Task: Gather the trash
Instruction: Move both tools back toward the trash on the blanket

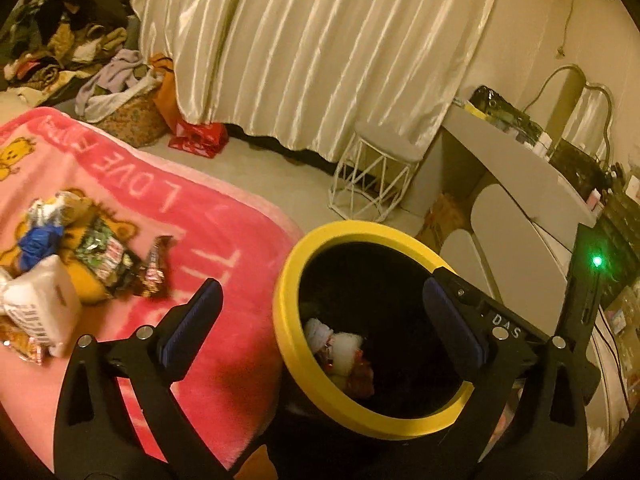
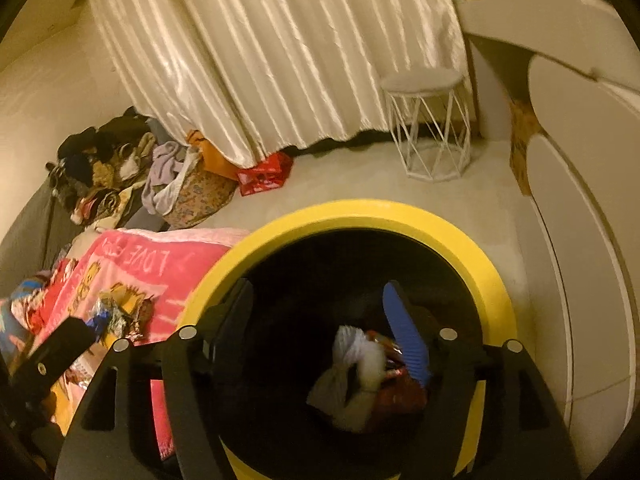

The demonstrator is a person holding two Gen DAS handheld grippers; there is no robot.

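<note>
**Both grippers empty over the bin, more trash waiting on the blanket**

Your left gripper (image 1: pixel 320 320) is spread wide with nothing between its blue pads, one finger over the pink blanket (image 1: pixel 224 240), the other over the bin's mouth. Your right gripper (image 2: pixel 320 328) hangs right above the bin (image 2: pixel 472 248), jaws apart and empty too; the white and red scraps (image 2: pixel 368 368) seen between them lie down inside the bin, not in your grip.

So part of the job looks done: a small heap of wrappers and crumpled paper (image 1: pixel 340 352) sits at the bottom, too bunched to count. What's left is the pile (image 1: pixel 80 264) near the blanket's left edge. You can make out one white packet, one blue crumpled piece, one white wad and at least two shiny wrappers. One bin, yellow-rimmed, stands against the blanket's right edge, close to both of your tools.
</note>
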